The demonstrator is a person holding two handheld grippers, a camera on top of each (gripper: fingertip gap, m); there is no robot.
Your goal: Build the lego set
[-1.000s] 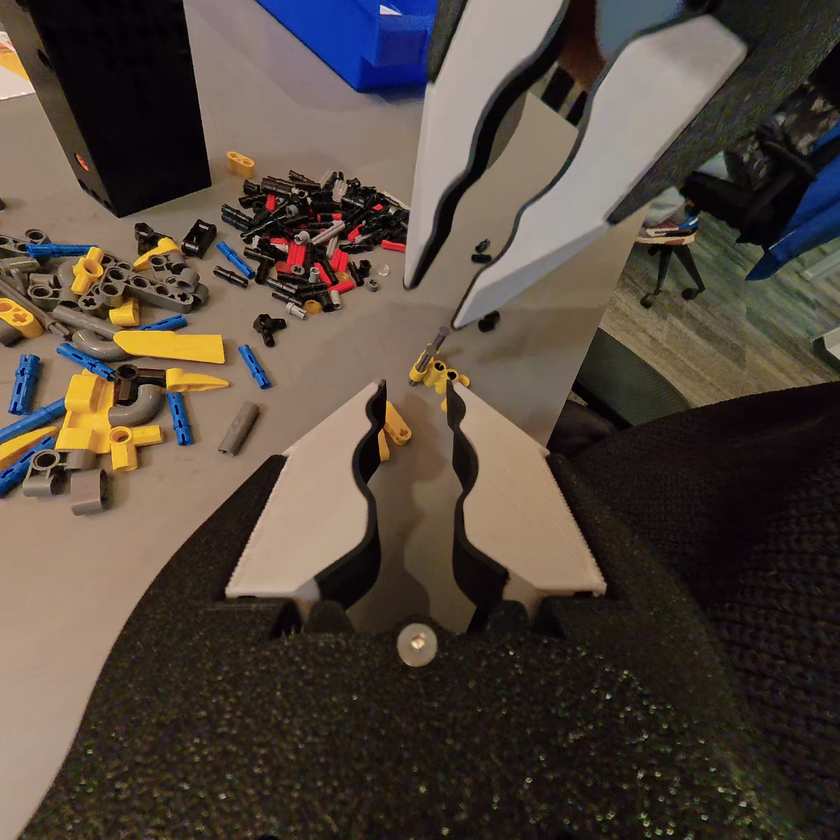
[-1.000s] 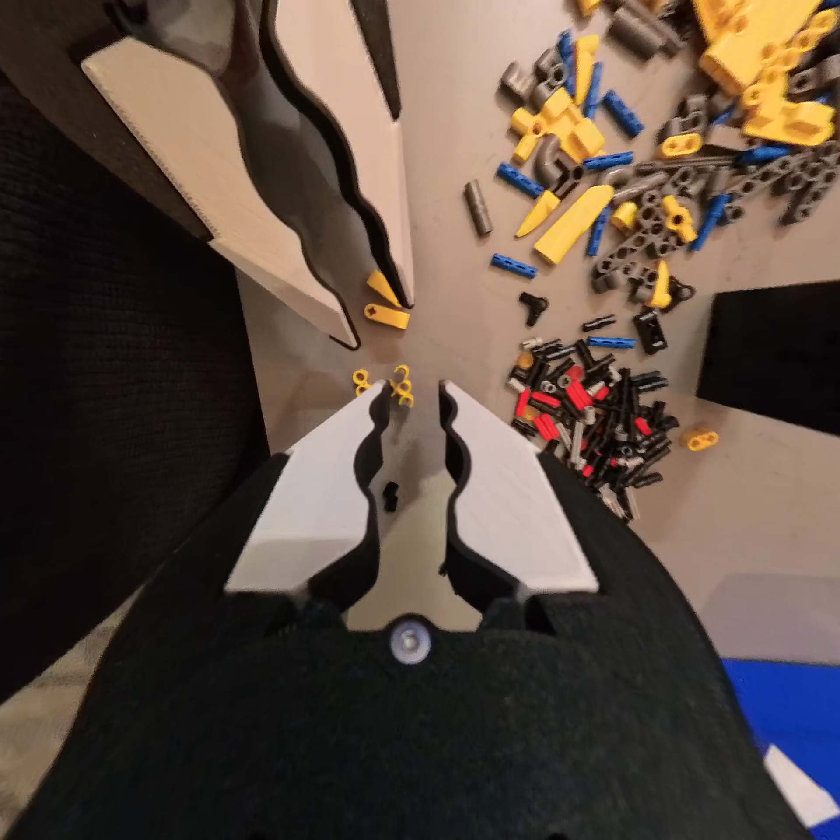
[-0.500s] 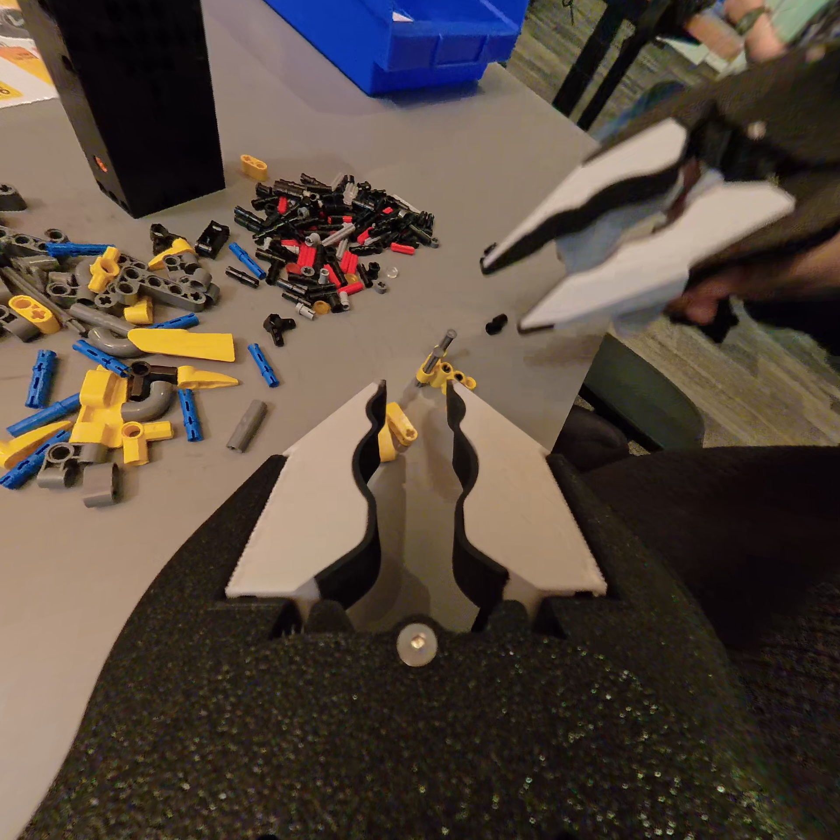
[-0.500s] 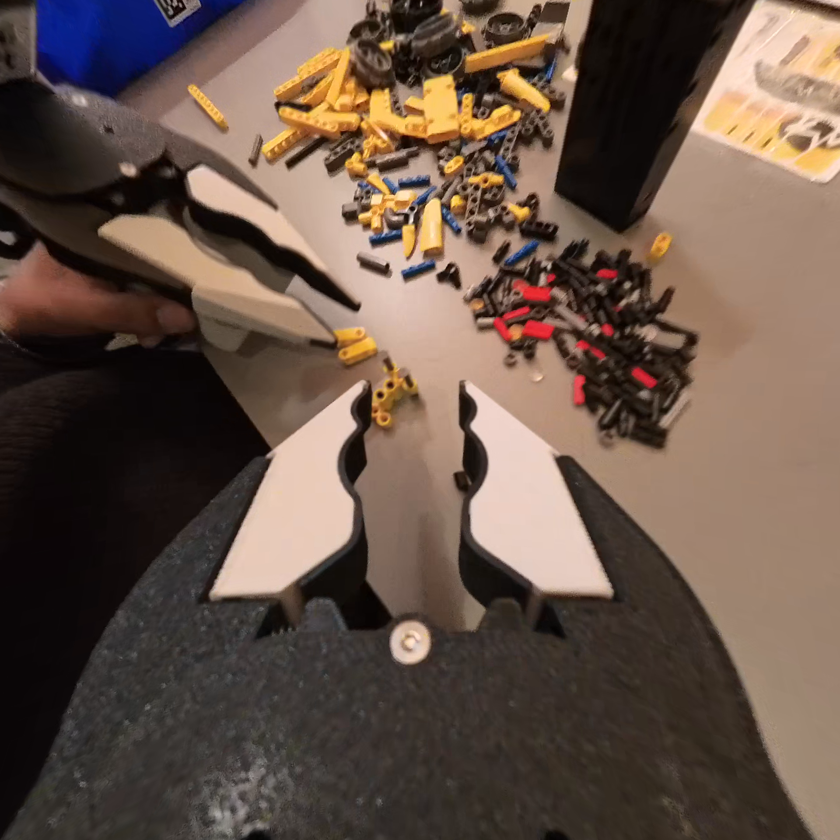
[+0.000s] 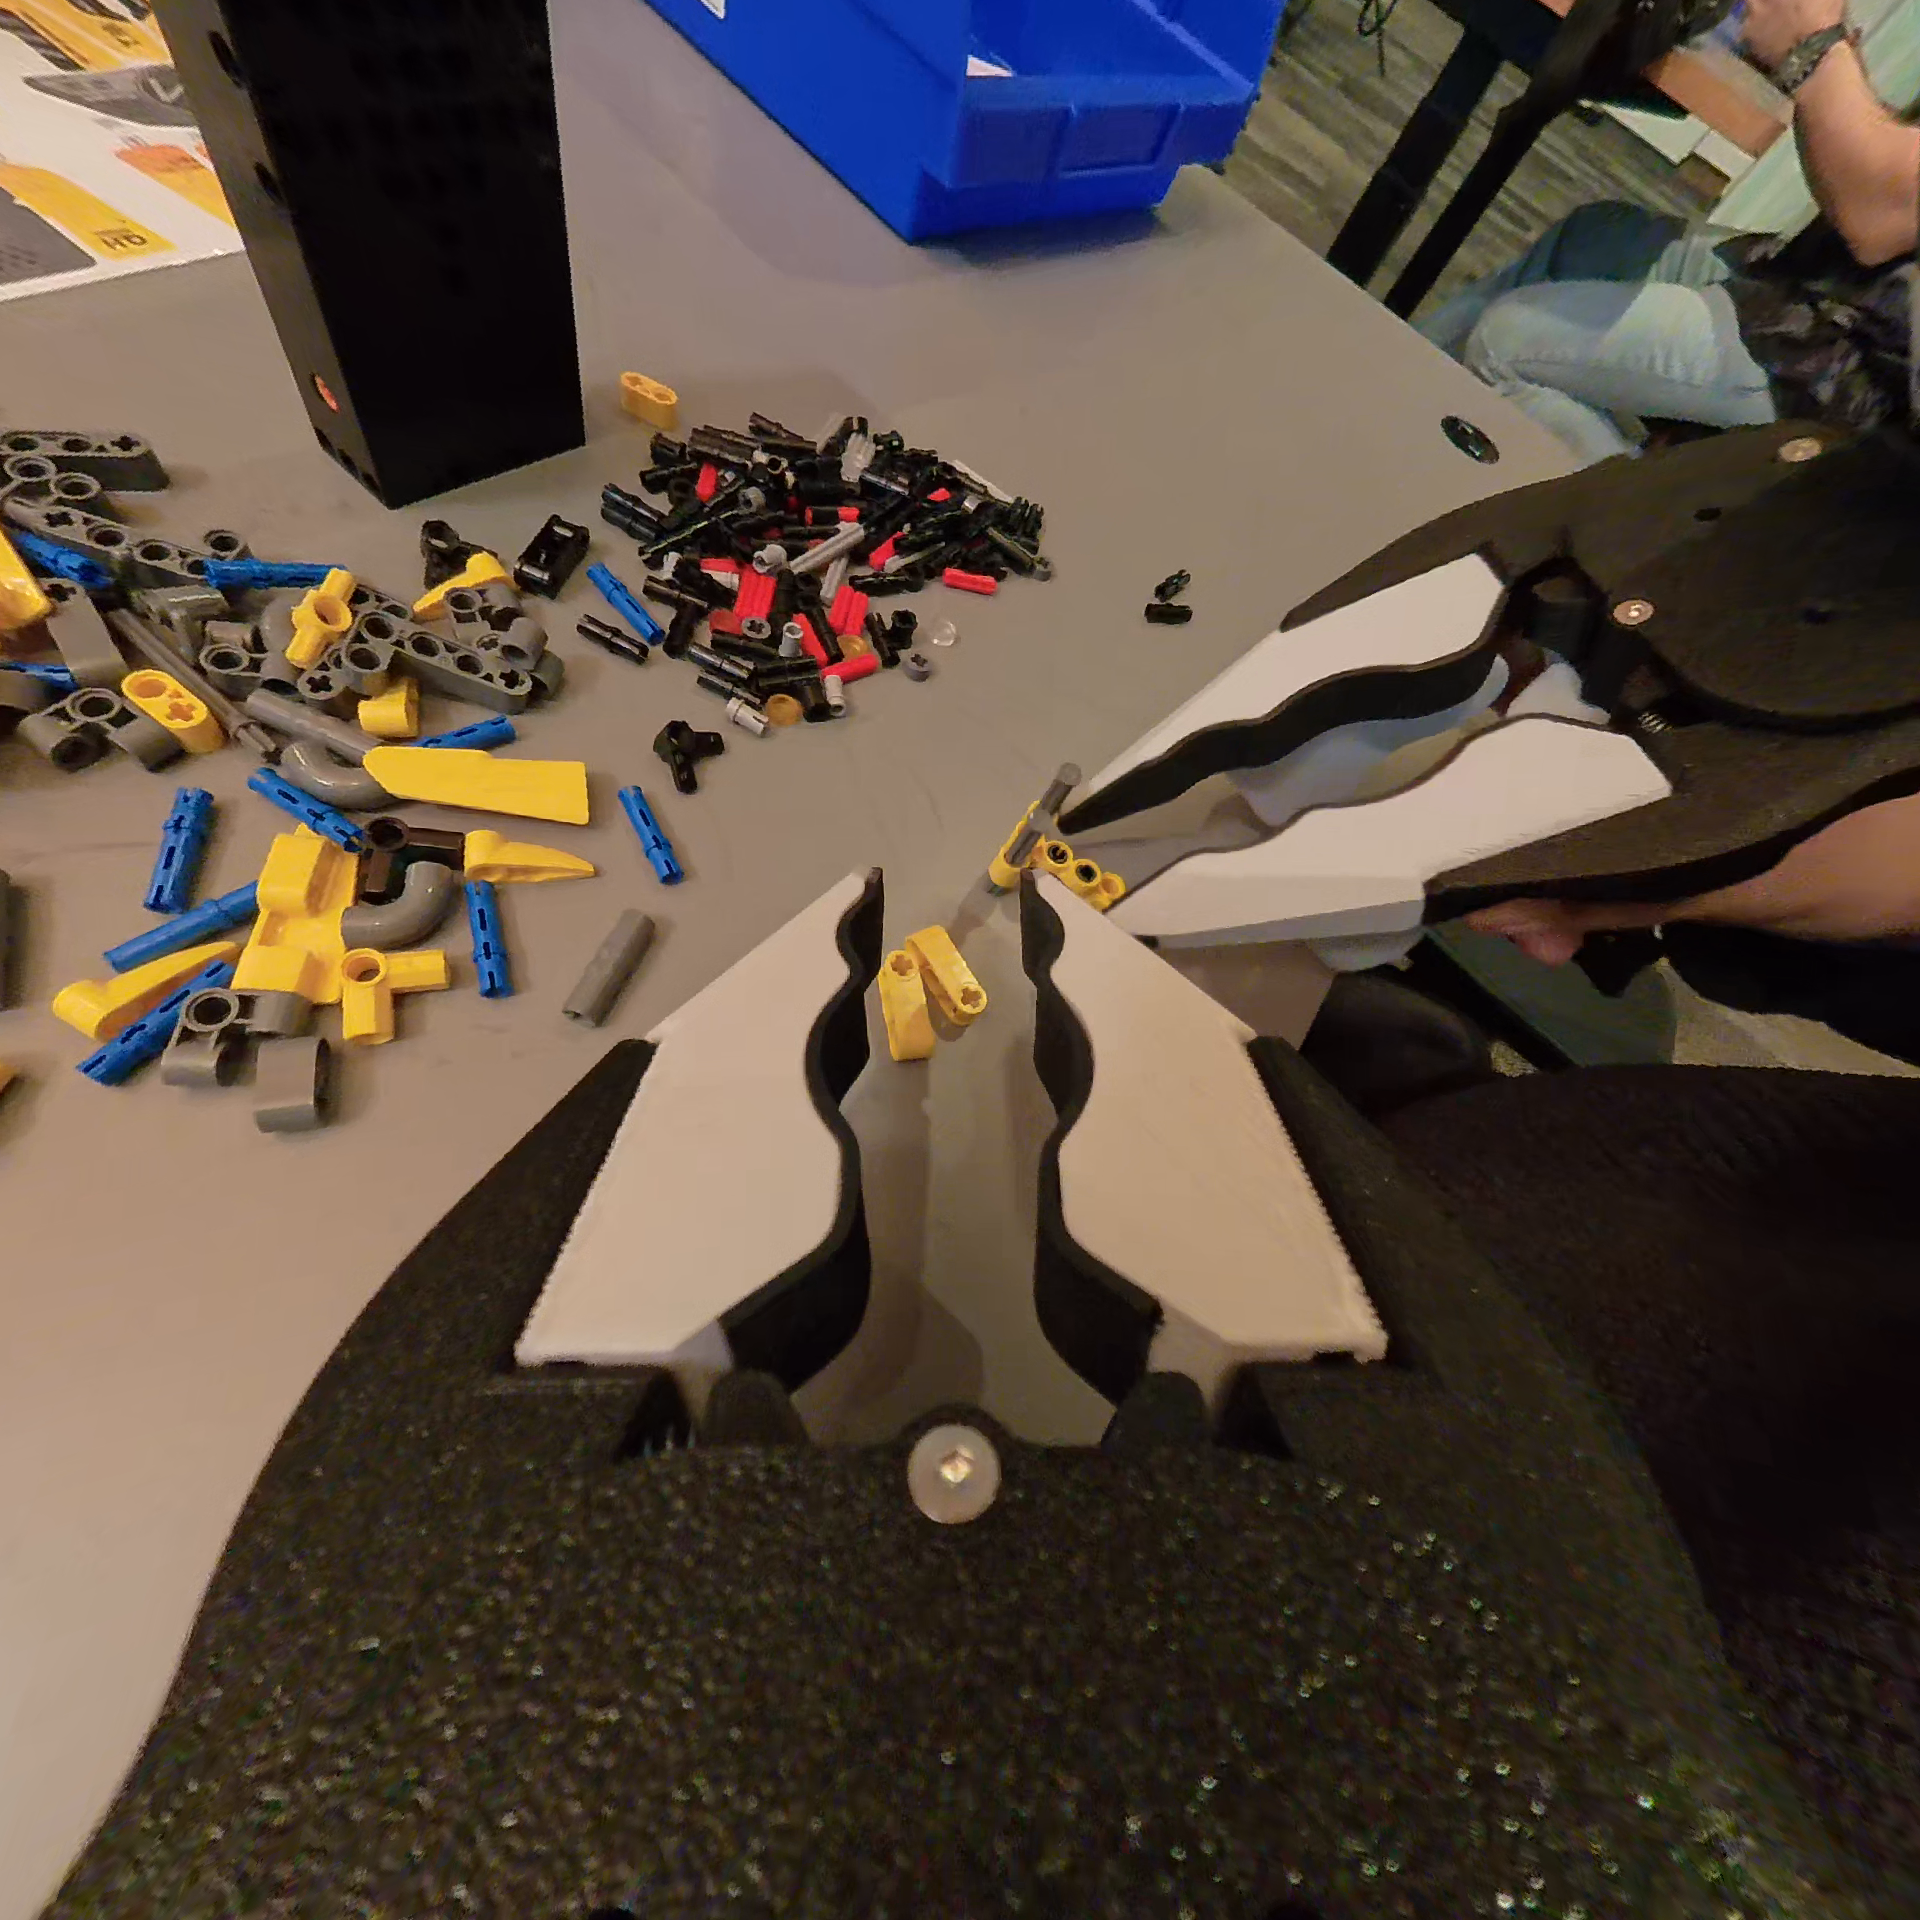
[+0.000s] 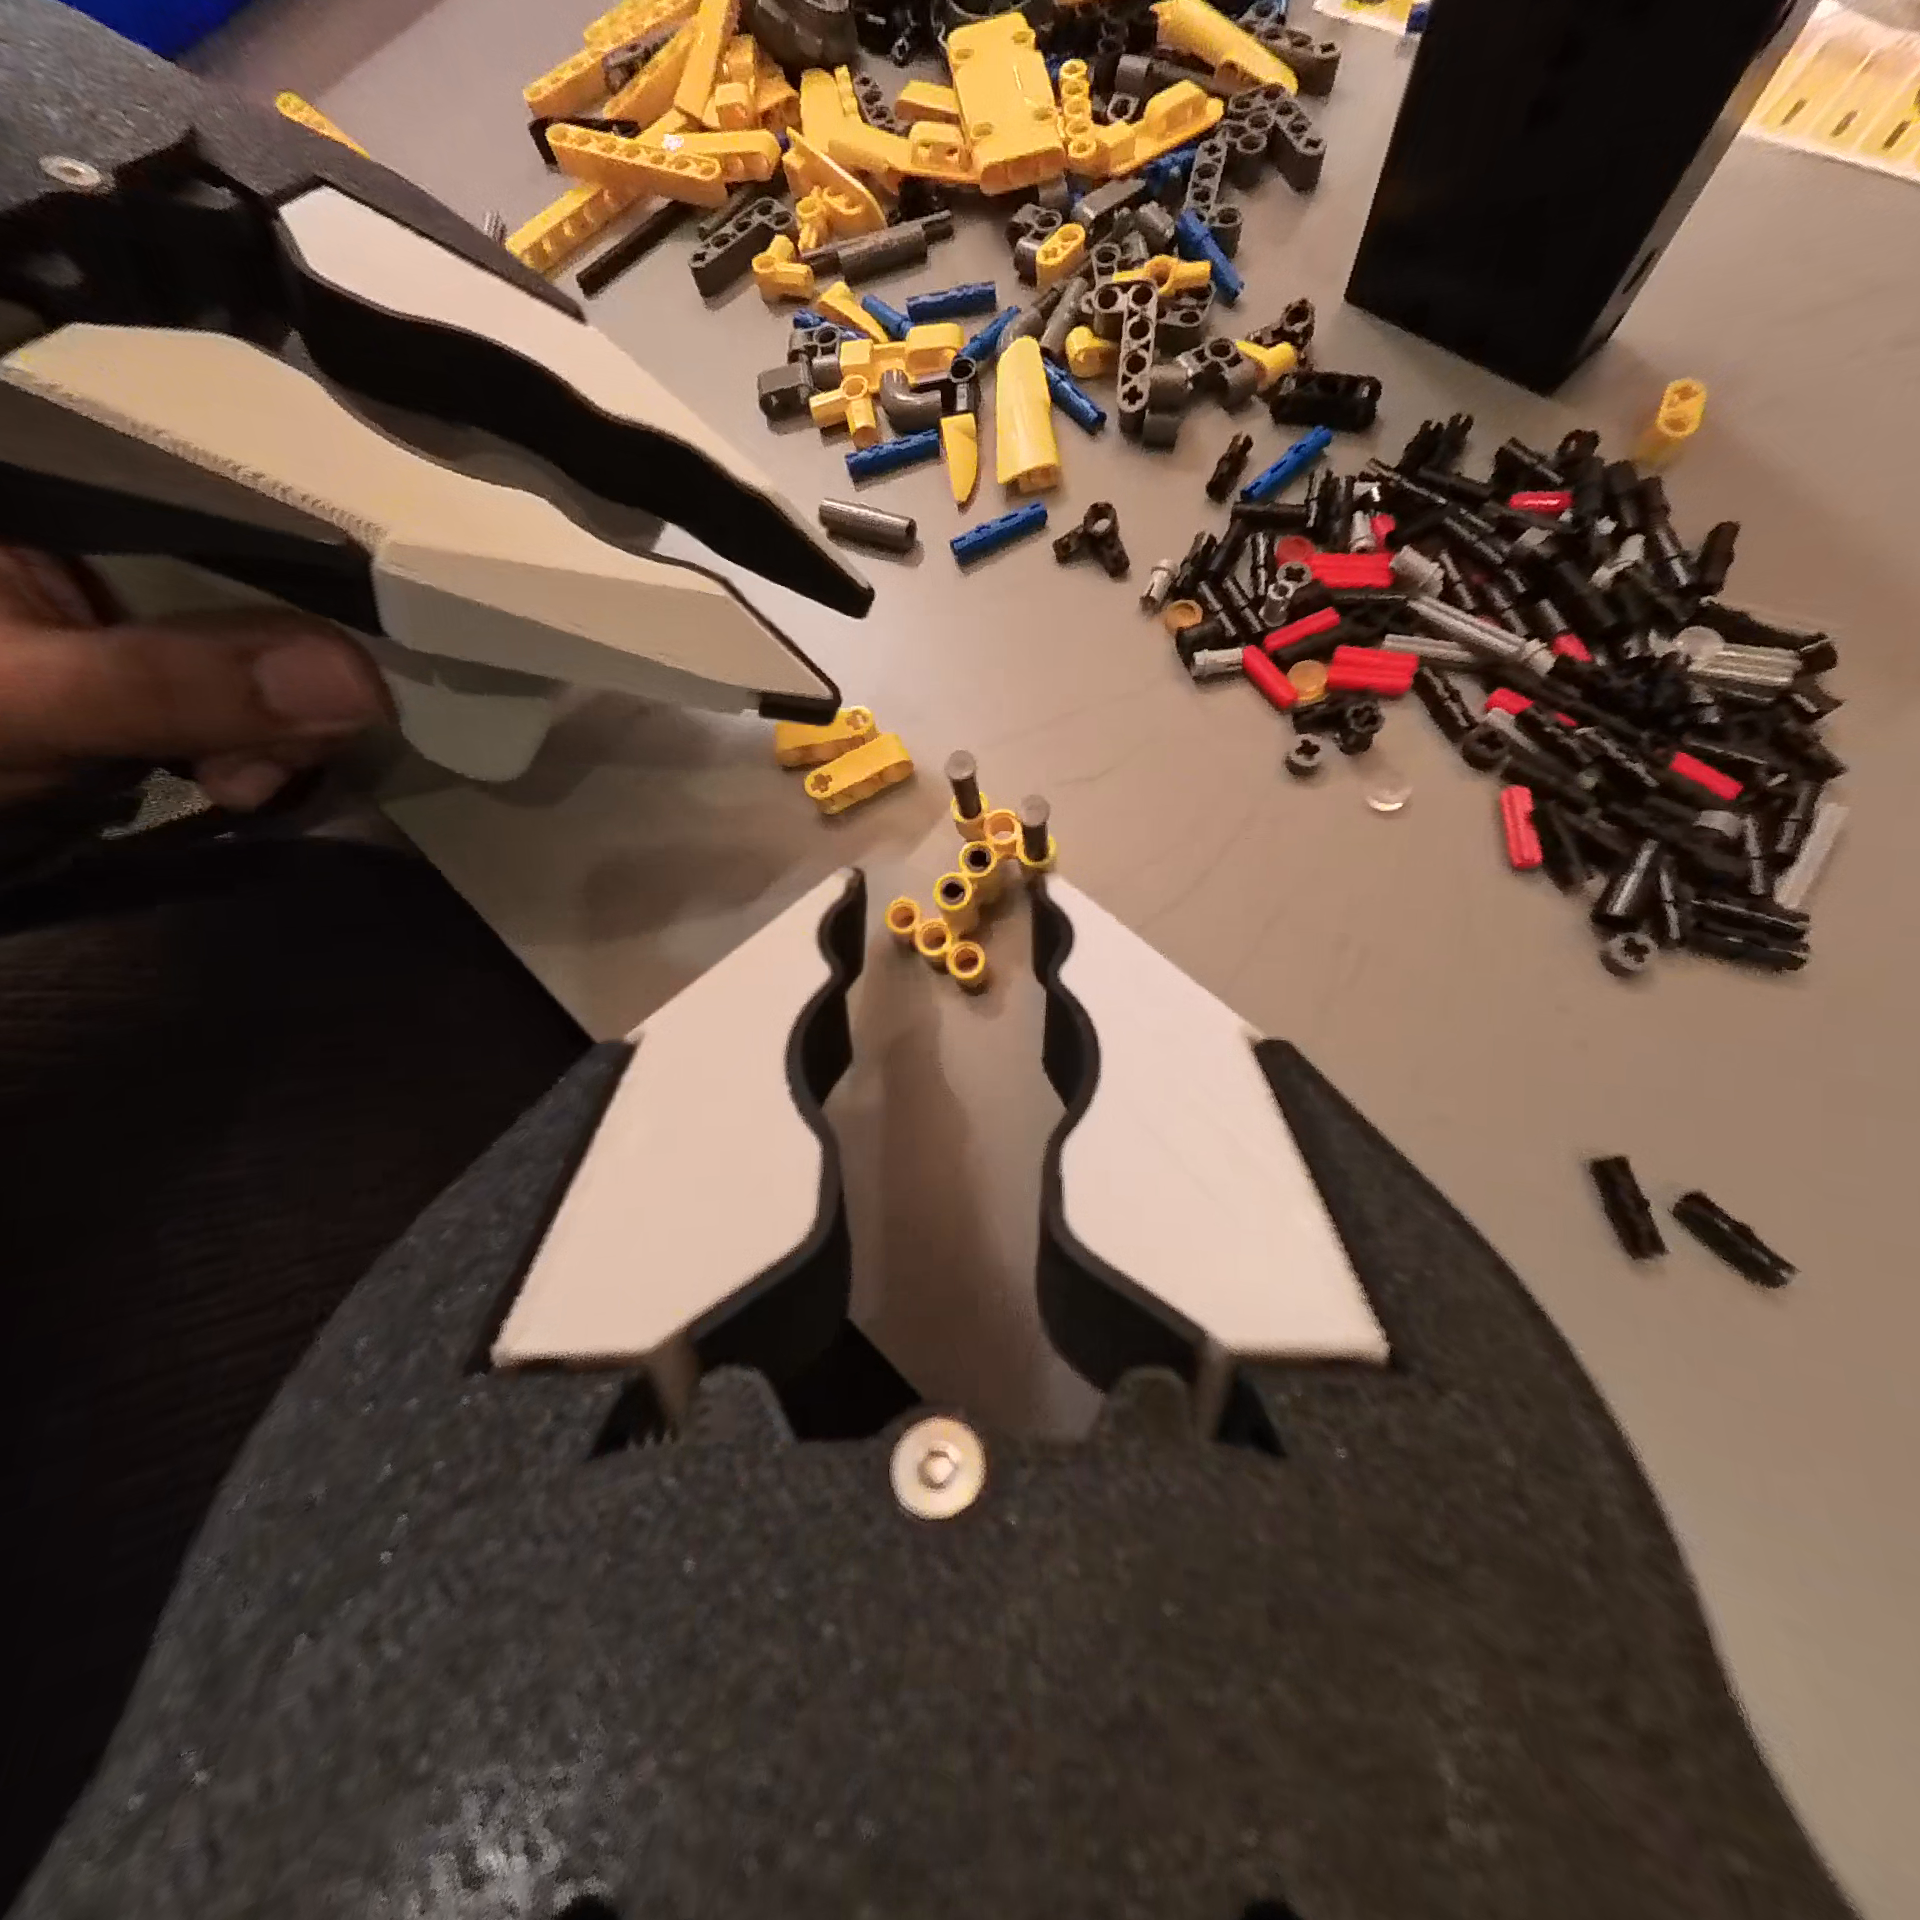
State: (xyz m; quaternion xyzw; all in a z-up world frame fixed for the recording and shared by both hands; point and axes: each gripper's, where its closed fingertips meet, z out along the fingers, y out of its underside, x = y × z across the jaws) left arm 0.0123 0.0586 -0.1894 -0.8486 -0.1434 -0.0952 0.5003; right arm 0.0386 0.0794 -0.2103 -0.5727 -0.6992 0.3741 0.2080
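A small yellow assembly with grey axles (image 5: 1049, 847) lies on the grey table (image 5: 1091, 416) near its front edge. My right gripper (image 6: 945, 883) is open, low over the table, with the assembly (image 6: 971, 894) between its fingertips; its right fingertip is close to one axle. It also shows in the left wrist view (image 5: 1091, 862). My left gripper (image 5: 951, 883) is open and empty, with two short yellow beams (image 5: 930, 987) lying between its fingertips. In the right wrist view the left gripper (image 6: 842, 657) hangs just above those beams (image 6: 847, 753).
A pile of black, red and grey pins (image 5: 821, 582) lies behind. Yellow, grey and blue parts (image 5: 312, 831) spread to the left. A tall black box (image 5: 395, 239) and a blue bin (image 5: 966, 94) stand farther back. Two loose black pins (image 6: 1683, 1216) lie apart. A seated person (image 5: 1621, 343) is beyond the table edge.
My right gripper has swung from above the table round to the right and come down with its tips around the yellow assembly. My left gripper has hardly moved.
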